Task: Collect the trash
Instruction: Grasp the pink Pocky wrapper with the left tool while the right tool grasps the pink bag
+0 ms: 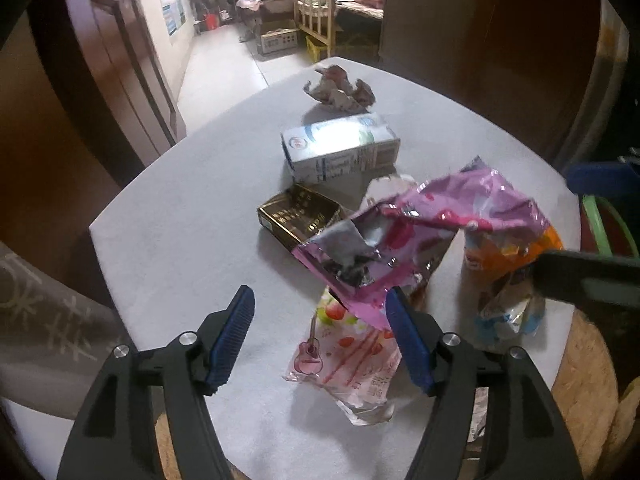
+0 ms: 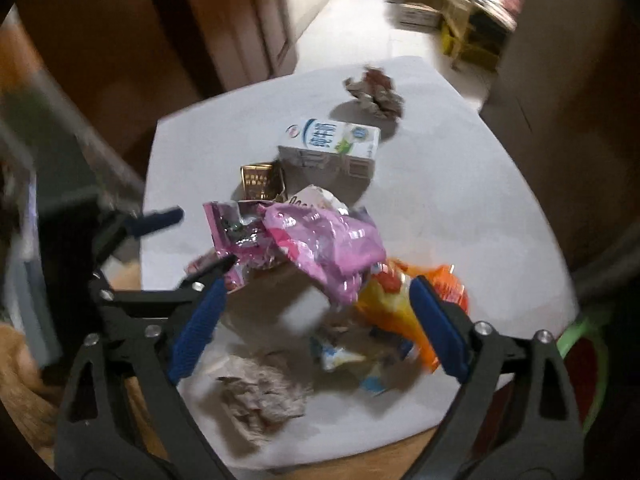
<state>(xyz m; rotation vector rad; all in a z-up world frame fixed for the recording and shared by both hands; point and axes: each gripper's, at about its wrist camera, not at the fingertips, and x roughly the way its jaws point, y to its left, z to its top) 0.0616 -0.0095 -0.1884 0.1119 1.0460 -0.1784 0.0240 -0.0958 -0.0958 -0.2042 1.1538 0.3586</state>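
Note:
Trash lies on a small white table (image 1: 180, 220). A pink foil bag (image 1: 420, 232) (image 2: 328, 248) is propped over an orange wrapper (image 1: 504, 248) (image 2: 400, 304). My left gripper (image 1: 320, 320) is open above a strawberry-print wrapper (image 1: 344, 352); the pink bag's lower corner touches its right finger, and no pad presses on it. My right gripper (image 2: 320, 312) is open over the near pile, the orange wrapper beside its right finger. Farther back lie a dark gold box (image 1: 296, 216), a milk carton (image 1: 340, 148) (image 2: 332, 140) and crumpled paper (image 1: 340, 90). A crumpled tissue (image 2: 260, 392) sits nearest.
A green-rimmed container (image 2: 580, 332) stands just past the table's right edge. Dark wooden doors (image 1: 120, 80) flank the left, and an open floor (image 1: 224, 60) leads to a bedroom behind. Grey cloth (image 1: 40, 320) hangs at the near left.

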